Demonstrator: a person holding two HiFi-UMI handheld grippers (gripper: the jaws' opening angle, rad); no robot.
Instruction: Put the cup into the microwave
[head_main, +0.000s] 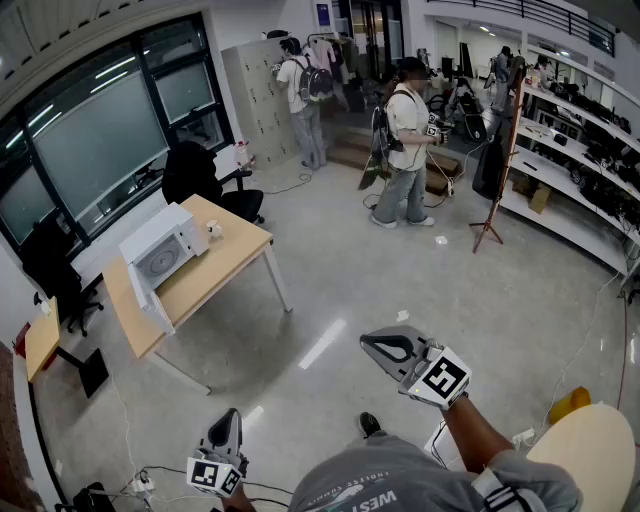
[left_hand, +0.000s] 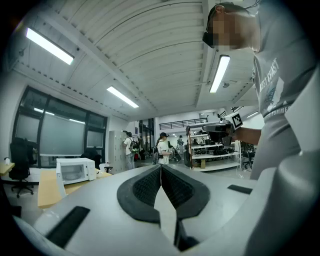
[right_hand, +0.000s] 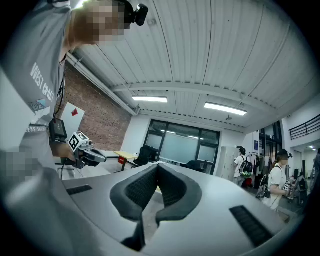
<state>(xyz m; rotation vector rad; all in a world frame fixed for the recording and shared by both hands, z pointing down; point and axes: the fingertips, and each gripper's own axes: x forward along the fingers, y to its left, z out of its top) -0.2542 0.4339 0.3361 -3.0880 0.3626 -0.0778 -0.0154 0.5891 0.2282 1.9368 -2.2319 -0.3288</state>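
Note:
A white microwave (head_main: 160, 250) stands on a wooden table (head_main: 225, 265) at the left of the head view, its door swung open toward the table's near end. Beside it, further back on the table, sits a small white cup (head_main: 214, 229). Both grippers are held over the floor, well short of the table. My left gripper (head_main: 232, 416) is low in that view; its jaws meet with nothing between them (left_hand: 161, 166). My right gripper (head_main: 372, 343) is also shut and empty (right_hand: 157, 166). The left gripper view shows the microwave (left_hand: 75, 170) far off.
A black office chair (head_main: 195, 175) stands behind the table. Two people (head_main: 405, 140) stand across the room near grey lockers (head_main: 262, 95). Shelving (head_main: 575, 170) lines the right wall, with a wooden stand (head_main: 495, 190) before it. Cables (head_main: 150, 480) lie by my feet.

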